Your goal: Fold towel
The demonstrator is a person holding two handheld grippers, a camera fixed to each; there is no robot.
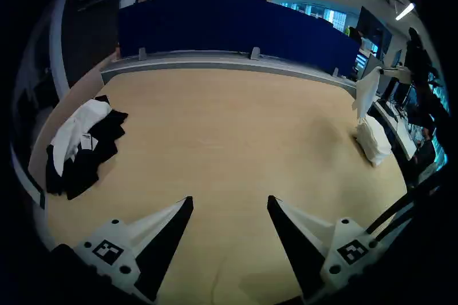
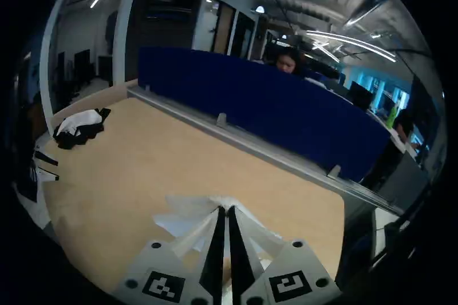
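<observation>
In the right gripper view, my right gripper [image 2: 225, 209] is shut on a white towel [image 2: 189, 213]. The cloth bunches around the fingertips and hangs below them, above the wooden table [image 2: 143, 162]. In the left gripper view, that same white towel [image 1: 365, 92] hangs lifted at the table's far right, over a stack of folded white towels [image 1: 375, 142]. My left gripper [image 1: 229, 199] stands open above the bare wooden table [image 1: 229, 133] with nothing between its fingers.
A heap of black and white cloth [image 1: 86, 145] lies at the table's left edge, also visible as the heap [image 2: 80, 123] far left. A blue partition [image 1: 229, 24] runs along the back edge. A person [image 2: 286, 62] sits behind the partition [image 2: 275, 105]. Desks with screens [image 1: 401, 105] stand right.
</observation>
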